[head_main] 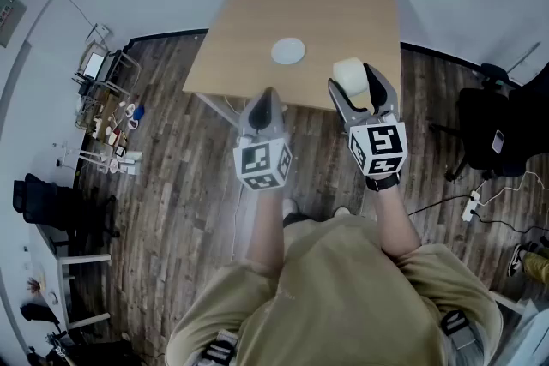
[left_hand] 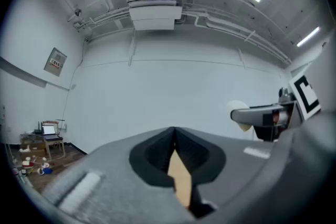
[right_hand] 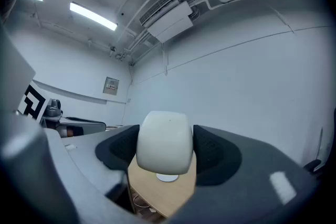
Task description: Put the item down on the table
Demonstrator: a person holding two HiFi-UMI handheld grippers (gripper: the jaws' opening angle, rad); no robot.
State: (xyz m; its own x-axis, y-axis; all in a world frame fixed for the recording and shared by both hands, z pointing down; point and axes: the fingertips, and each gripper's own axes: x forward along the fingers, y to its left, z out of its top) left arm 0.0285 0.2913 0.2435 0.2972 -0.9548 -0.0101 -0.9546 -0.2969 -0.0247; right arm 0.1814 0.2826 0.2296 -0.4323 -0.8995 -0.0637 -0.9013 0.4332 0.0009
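**White item held above the table**

Left gripper (head_main: pixel 268 95), at 7 o'clock from the dish, has its jaws pressed together, empty. A small white dish (head_main: pixel 288 51) sits mid-table (head_main: pixel 249 21). Right gripper (head_main: pixel 358 87), at 4 o'clock, clamps the white rounded item (head_main: pixel 346 72) over the table's near edge.

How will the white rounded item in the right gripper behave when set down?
The white item looks rigid: the right gripper clamps it with no visible denting. Its smooth, rounded sides suggest it could slip or roll on the table, so release it low.
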